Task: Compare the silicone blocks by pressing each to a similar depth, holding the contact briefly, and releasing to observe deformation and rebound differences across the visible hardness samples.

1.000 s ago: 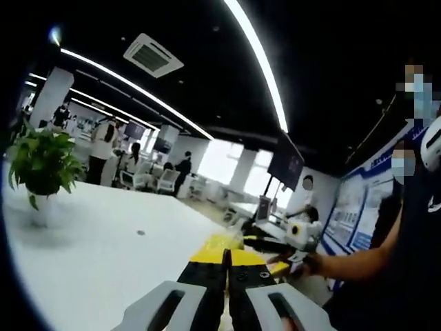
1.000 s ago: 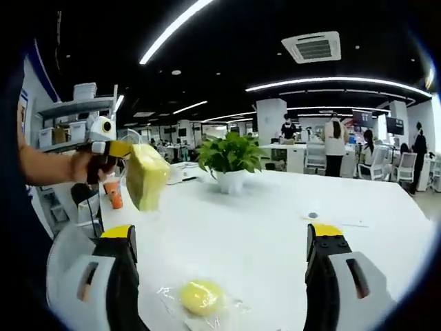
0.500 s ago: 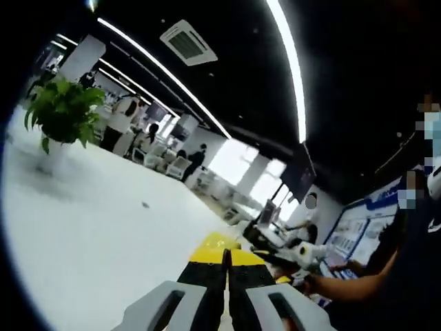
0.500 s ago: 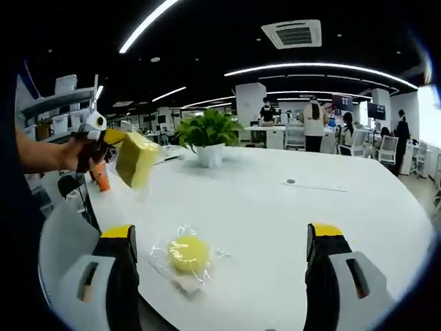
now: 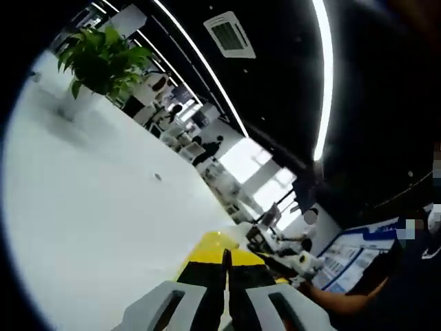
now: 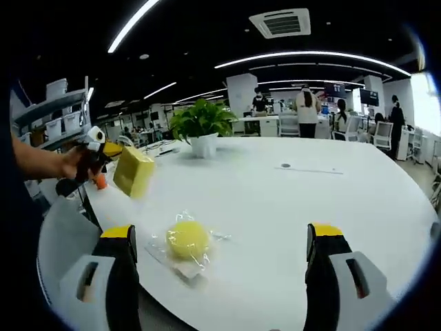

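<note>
Right gripper view has the left gripper [image 6: 116, 153] pinching a yellow block [image 6: 134, 172] aloft, beyond the spread right jaws, so setting it on the counter [image 6: 289, 207] beside the wrapped round sample [image 6: 187, 239] looks next.

- We see a wide white tabletop [image 6: 289, 207] with a rounded edge, and a small dark round spot [image 6: 285, 165] on its surface.
- A leafy green plant [image 6: 200, 121] stands in a white pot [image 6: 204, 145] toward the far side of it.
- The ceiling [image 6: 207, 41] is black, crossed by long white light strips [image 6: 313, 54], with a square air vent [image 6: 282, 23] set in it.
- Behind the plant we see an open office: a white pillar [image 6: 242, 93], white desks and chairs [image 6: 382, 135], and people standing [image 6: 305, 107].
- Shelving with storage boxes [image 6: 52, 117] lines one side.
- Bright windows [image 5: 248, 160] glow at the far end, near a hanging dark screen [image 5: 303, 195].
</note>
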Demonstrator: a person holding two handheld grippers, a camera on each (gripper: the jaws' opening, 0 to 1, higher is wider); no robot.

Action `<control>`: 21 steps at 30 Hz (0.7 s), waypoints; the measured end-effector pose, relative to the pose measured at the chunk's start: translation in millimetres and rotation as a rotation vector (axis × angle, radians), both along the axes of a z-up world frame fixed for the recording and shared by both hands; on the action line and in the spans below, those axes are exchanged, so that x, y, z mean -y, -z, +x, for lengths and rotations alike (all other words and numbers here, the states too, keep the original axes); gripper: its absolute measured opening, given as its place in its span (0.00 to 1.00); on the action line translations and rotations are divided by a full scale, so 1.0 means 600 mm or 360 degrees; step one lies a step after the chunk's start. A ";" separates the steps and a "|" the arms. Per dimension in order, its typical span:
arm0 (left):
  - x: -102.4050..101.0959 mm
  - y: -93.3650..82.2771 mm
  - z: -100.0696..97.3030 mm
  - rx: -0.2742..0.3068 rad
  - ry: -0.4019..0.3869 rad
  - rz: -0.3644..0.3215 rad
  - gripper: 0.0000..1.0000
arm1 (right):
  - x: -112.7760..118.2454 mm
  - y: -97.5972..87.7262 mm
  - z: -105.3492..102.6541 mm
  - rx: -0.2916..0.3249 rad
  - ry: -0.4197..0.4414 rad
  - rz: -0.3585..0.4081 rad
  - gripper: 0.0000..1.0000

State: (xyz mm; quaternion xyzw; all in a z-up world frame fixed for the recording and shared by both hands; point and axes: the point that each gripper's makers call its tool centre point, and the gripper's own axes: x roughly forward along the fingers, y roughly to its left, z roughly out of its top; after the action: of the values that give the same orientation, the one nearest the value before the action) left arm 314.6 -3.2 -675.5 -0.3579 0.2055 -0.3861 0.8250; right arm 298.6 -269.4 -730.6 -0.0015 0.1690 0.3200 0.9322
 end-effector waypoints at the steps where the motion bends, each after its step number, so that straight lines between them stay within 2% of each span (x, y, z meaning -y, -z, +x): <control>1: -0.001 0.005 0.001 -0.0018 -0.0002 0.0006 0.00 | 0.000 0.000 -0.002 0.0009 0.0000 -0.0006 0.96; 4: -0.005 0.021 0.004 -0.0073 0.0002 0.0018 0.00 | 0.002 0.002 -0.006 0.0028 0.0000 -0.0023 0.96; 6: -0.007 0.029 0.006 -0.0098 -0.0004 0.0028 0.00 | 0.007 0.006 -0.006 0.0005 0.0016 -0.0022 0.96; 10: -0.010 0.042 0.008 -0.0149 -0.0012 0.0001 0.00 | 0.013 0.010 -0.009 -0.0017 0.0018 0.0015 0.96; 11: -0.014 0.048 0.011 -0.0164 -0.0022 -0.0004 0.00 | 0.007 0.010 -0.014 -0.0026 -0.0016 0.0037 0.96; 12: -0.016 0.052 0.012 -0.0178 -0.0026 -0.0014 0.00 | 0.004 0.007 -0.015 -0.0008 -0.0035 0.0045 0.96; 13: -0.017 0.059 0.013 -0.0233 -0.0016 -0.0070 0.00 | -0.005 -0.003 -0.017 0.0080 -0.0086 0.0051 0.96; 14: -0.016 0.062 0.011 -0.0307 0.0007 -0.0141 0.00 | -0.003 0.004 -0.018 0.0059 -0.0079 0.0035 0.96; 16: -0.027 0.075 0.018 -0.0306 -0.0029 -0.0133 0.00 | -0.002 0.016 -0.016 0.0004 -0.0075 0.0021 0.96; 19: -0.035 0.088 0.023 -0.0344 -0.0028 -0.0166 0.00 | 0.000 0.019 -0.013 0.0003 -0.0062 0.0033 0.96; 21: -0.040 0.104 0.027 -0.0370 -0.0028 -0.0126 0.00 | 0.001 0.025 -0.012 -0.0020 -0.0055 0.0038 0.96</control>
State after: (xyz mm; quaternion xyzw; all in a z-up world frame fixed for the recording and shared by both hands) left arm 330.8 21.0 -738.0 -0.4342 0.2811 -0.3426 0.7843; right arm 291.6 -270.0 -745.3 0.0086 0.1710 0.3382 0.9254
